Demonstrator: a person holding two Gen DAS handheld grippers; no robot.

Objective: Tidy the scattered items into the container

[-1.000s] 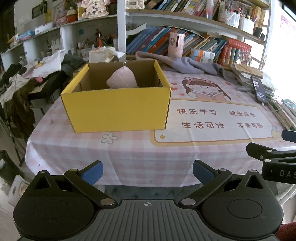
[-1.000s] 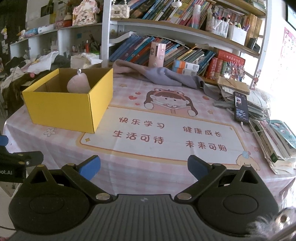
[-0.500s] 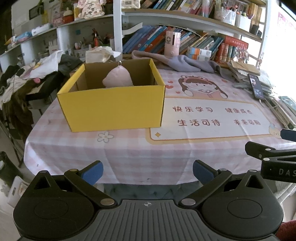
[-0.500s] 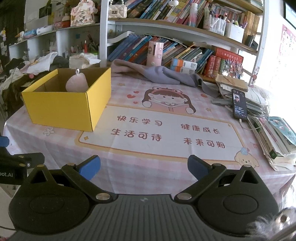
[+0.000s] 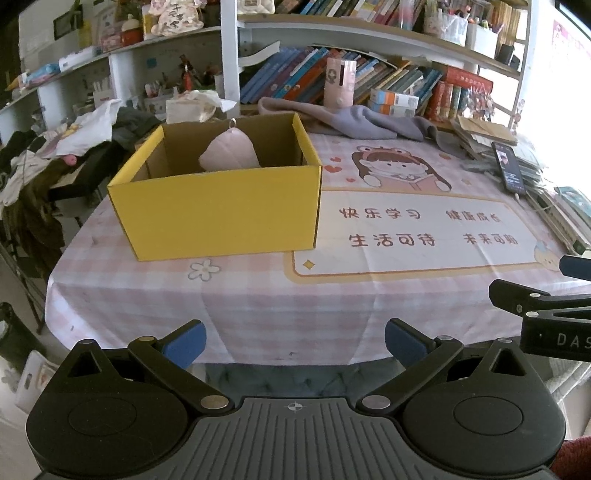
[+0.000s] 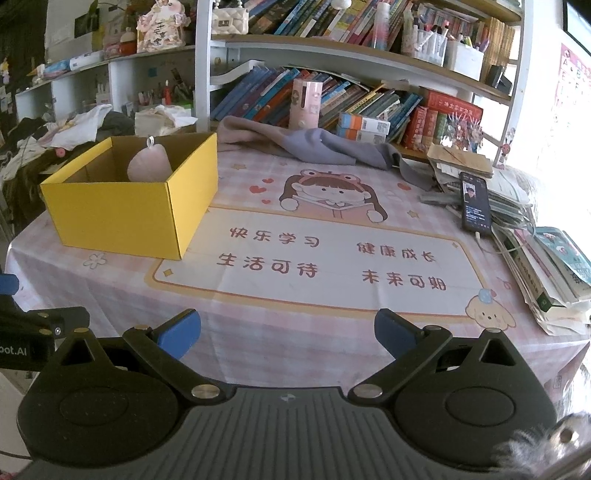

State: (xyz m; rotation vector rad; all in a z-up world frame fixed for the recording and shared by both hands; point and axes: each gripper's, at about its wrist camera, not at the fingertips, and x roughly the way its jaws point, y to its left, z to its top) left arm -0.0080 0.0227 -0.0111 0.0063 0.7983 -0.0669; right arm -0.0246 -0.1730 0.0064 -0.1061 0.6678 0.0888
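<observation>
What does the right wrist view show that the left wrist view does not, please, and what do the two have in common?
Only the right wrist view shows the puppy print at the tablecloth's corner in full, the white handbag on the top shelf, and the open right gripper from behind.

Only the left wrist view shows the open left gripper from behind and the floor beside the table.

Both show the yellow box holding a pink plush, the grey cloth and the phone.

You can read 快乐学习, 健康成长, 生活可待 and 未来可期 on the tablecloth point(image 6: 332, 258); the right gripper point(image 5: 554, 325) shows "DAS", the left gripper point(image 6: 22, 339) "pot.AI".
</observation>
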